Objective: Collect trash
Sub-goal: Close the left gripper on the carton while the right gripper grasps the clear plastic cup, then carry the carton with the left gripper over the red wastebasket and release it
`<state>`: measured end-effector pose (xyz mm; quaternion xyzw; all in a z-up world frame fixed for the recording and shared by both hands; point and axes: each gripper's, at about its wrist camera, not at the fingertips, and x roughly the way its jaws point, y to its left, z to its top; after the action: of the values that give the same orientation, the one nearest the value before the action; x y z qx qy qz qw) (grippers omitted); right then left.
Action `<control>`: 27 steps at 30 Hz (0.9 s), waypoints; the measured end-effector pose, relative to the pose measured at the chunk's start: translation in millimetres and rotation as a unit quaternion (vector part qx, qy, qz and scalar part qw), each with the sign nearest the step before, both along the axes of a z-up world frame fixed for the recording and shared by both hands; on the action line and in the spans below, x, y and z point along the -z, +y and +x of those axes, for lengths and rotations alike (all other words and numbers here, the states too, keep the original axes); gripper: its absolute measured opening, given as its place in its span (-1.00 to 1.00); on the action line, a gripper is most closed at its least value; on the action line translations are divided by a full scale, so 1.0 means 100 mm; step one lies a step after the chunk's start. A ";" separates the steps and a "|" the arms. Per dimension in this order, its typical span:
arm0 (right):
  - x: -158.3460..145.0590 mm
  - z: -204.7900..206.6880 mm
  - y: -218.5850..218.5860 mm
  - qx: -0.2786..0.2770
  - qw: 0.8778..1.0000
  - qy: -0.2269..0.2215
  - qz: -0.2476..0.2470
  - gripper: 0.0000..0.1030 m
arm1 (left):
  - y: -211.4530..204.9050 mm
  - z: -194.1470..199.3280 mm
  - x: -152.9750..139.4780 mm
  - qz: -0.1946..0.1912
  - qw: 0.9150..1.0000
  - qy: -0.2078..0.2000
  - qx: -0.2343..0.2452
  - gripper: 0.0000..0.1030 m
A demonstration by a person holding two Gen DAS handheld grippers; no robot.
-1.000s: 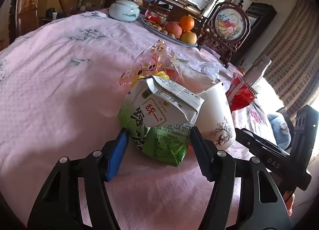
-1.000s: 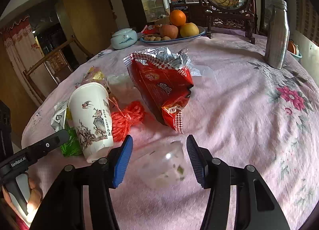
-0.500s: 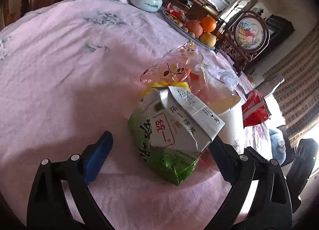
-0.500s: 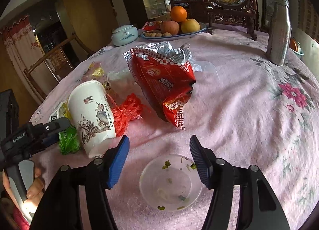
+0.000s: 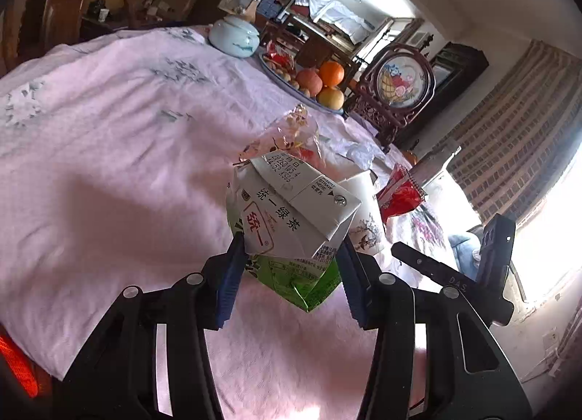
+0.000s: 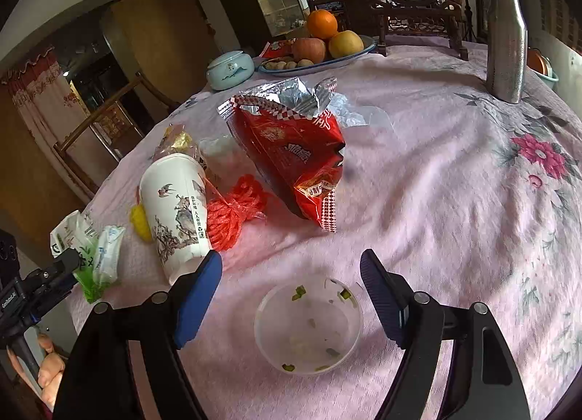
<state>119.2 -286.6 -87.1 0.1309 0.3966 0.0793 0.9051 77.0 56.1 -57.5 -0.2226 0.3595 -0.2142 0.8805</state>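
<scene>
On the pink tablecloth (image 6: 436, 165), the left gripper (image 5: 289, 270) has just been closing and its fingers clamp the crumpled green tea carton (image 5: 291, 223), which hides most of the paper cup (image 5: 365, 216) at its two o'clock. The right gripper (image 6: 291, 292) has just been opening; its fingers stand apart either side of a clear plastic lid (image 6: 308, 325), not touching it. At twelve o'clock lies a red snack bag (image 6: 291, 154), its far end crumpled.
</scene>
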 end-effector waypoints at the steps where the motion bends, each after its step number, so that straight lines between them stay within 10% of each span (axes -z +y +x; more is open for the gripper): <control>1: 0.00 -0.01 0.00 -0.001 1.000 0.000 0.002 0.50 | 0.04 -0.03 -0.02 0.004 1.000 -0.003 -0.007 -0.04; 13: 0.11 -0.13 -0.05 -0.014 0.999 0.040 0.014 0.44 | 0.38 -0.34 -0.08 0.016 0.998 -0.023 -0.051 -0.04; 14: 0.11 -0.13 -0.02 -0.015 0.999 0.037 0.008 0.07 | 0.40 -0.36 -0.09 0.015 0.998 -0.024 -0.051 -0.04; 27: -0.05 -0.31 0.01 -0.002 0.999 -0.034 -0.009 0.05 | 1.11 -0.72 -0.14 0.004 0.992 -0.026 -0.123 -0.04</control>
<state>88.5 -285.6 -81.8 0.1191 0.3668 0.0821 0.9190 5.3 166.6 -43.9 -0.2560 0.3074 -0.1090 0.9100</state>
